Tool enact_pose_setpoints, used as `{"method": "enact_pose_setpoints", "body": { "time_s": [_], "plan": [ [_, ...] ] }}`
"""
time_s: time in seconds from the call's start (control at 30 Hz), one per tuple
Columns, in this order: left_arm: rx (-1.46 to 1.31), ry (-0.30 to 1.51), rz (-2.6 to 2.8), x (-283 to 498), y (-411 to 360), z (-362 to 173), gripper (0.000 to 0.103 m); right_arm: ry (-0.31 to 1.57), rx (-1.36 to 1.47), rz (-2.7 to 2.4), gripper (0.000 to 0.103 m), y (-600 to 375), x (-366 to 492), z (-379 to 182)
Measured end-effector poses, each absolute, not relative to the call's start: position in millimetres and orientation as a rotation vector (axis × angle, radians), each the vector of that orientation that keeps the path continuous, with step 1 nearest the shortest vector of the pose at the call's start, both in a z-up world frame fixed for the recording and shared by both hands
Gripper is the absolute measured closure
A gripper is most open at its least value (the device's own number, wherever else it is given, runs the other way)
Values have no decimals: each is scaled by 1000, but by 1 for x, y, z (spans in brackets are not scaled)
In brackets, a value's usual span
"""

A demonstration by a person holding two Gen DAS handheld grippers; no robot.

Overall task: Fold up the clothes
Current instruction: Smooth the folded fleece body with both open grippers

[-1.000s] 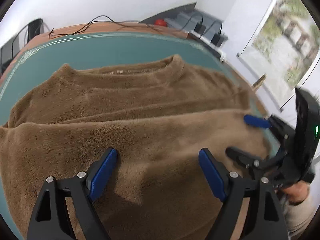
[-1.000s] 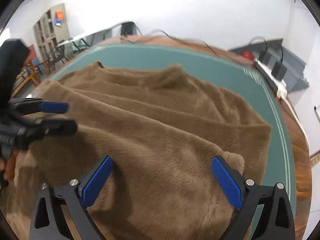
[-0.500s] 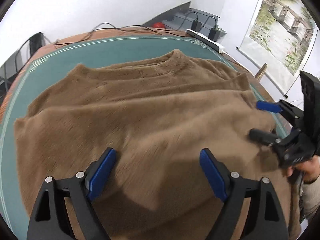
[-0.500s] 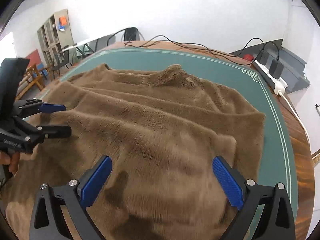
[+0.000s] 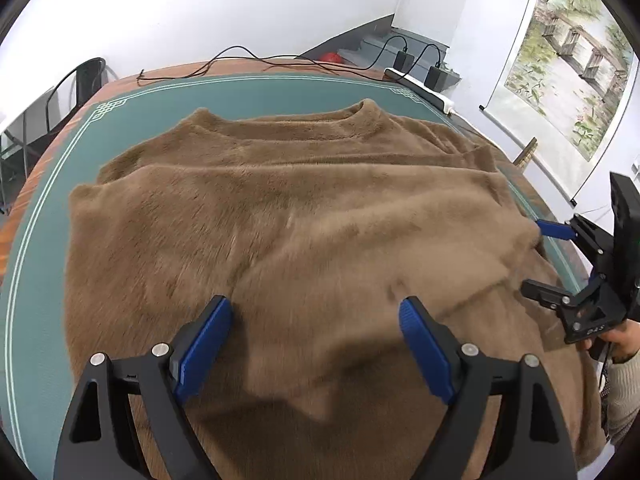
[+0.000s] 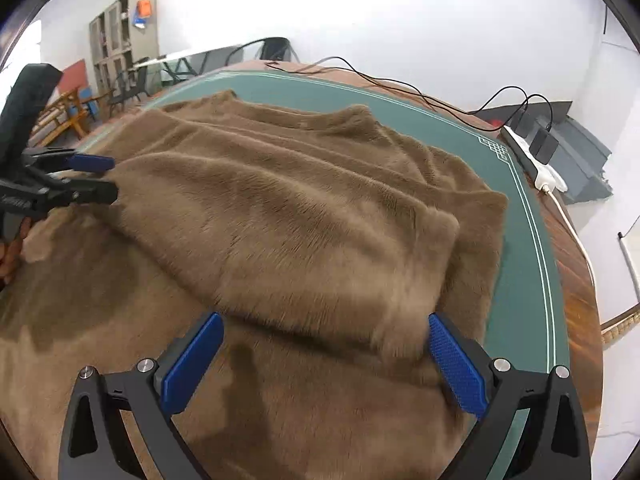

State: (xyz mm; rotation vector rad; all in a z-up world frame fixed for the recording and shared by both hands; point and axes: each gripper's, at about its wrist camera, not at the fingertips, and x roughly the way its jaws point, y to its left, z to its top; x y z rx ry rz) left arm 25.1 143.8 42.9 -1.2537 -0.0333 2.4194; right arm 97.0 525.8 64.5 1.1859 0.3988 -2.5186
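Left wrist view. Left tool (image 5: 316, 344) low in frame, blue pads (image 5: 204, 344) spread wide apart, nothing between them; it hangs over the near part of a brown fleece sweater (image 5: 288, 220). Sweater lies spread on the green-topped counter (image 5: 40, 216), neckline (image 5: 362, 110) toward 12 o'clock, near hem running out of frame at 6. A fold ridge crosses the body from 9 to 3 o'clock, one layer lying on another. Right tool (image 5: 540, 260) at 3 o'clock, at the sweater's edge, its two fingers apart and bare; whether they touch the fabric cannot be told. A hand (image 5: 618, 338) and pale sleeve behind it. Power strip (image 5: 424, 94) with two black adapters at 1 o'clock on the counter's wooden rim; black cable (image 5: 240, 58) at 12; landscape scroll (image 5: 560, 64) on the wall at 2.

Right wrist view. Right tool (image 6: 320, 360) low in frame, pads (image 6: 456, 364) wide apart, empty, over the sweater (image 6: 280, 220). A folded-over flap ends just ahead of the right pad, its corner at 3 o'clock of centre. Left tool (image 6: 104, 180) at 9 o'clock, fingers parted, tips at the fabric's edge. Counter (image 6: 532, 264) shows green at 3 o'clock. Power strip (image 6: 536, 164) at 2, cabinet (image 6: 120, 36) and chairs at 10.
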Motion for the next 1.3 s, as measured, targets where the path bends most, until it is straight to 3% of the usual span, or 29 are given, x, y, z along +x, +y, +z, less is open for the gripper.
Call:
{"method": "enact_pose_setpoints", "body": {
  "time_s": [0.27,0.47,1.3],
  "plan": [
    [-1325,-185,2421,71,99,32,15,398,1269,-2343,1,528,172,43],
    [-1327,-331,2443,93,67,22,15,368,1263,-2376,1,526,181,35],
    [-1182,-423,2475,116,50,18,13,327,1201,-2431,1,532,189,34]
  ]
}}
